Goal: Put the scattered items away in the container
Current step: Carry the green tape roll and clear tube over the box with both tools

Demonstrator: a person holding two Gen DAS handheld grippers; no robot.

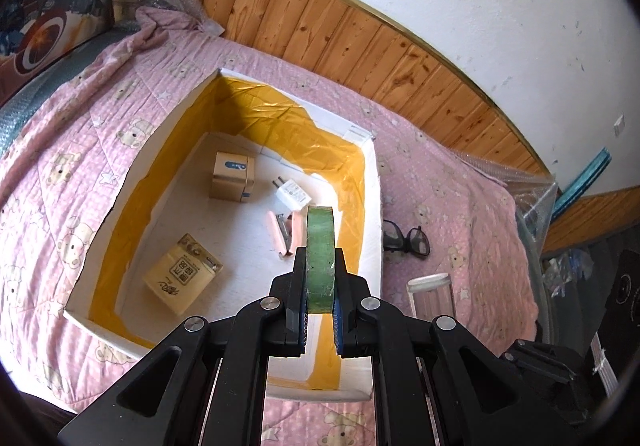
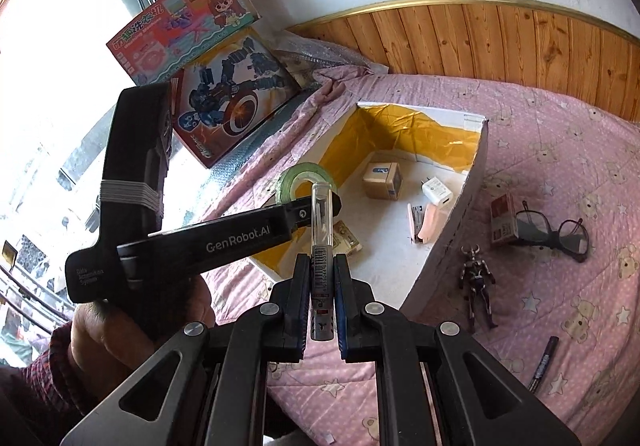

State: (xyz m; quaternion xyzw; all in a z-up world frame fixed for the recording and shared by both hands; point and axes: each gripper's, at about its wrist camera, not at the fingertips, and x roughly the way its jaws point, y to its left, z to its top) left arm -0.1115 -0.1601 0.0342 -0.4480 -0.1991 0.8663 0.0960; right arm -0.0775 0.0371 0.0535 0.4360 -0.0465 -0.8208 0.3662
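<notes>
A white box (image 1: 374, 182) lined with yellow tape lies open on the pink quilt; it also shows in the right wrist view (image 2: 452, 242). My left gripper (image 1: 320, 258) is shut on a green tape roll (image 1: 320, 246), held on edge above the box's right side; the roll also shows in the right wrist view (image 2: 304, 176). My right gripper (image 2: 322, 266) is shut on a clear tube (image 2: 321, 230) with a barcode label, held near the box's near-left corner. In the box lie a small cardboard box (image 1: 233, 182), a white charger (image 1: 294, 192), a pink stapler (image 1: 280, 234) and a tan packet (image 1: 182, 278).
On the quilt right of the box lie black glasses (image 2: 554, 232), a small carton (image 2: 504, 218), a dark toy figure (image 2: 478, 280) and a pen (image 2: 543, 364). A clear jar (image 1: 432, 296) stands near the glasses. Toy boxes (image 2: 224, 102) lean at the bed's left end. Wood panelling (image 1: 360, 30) backs the bed.
</notes>
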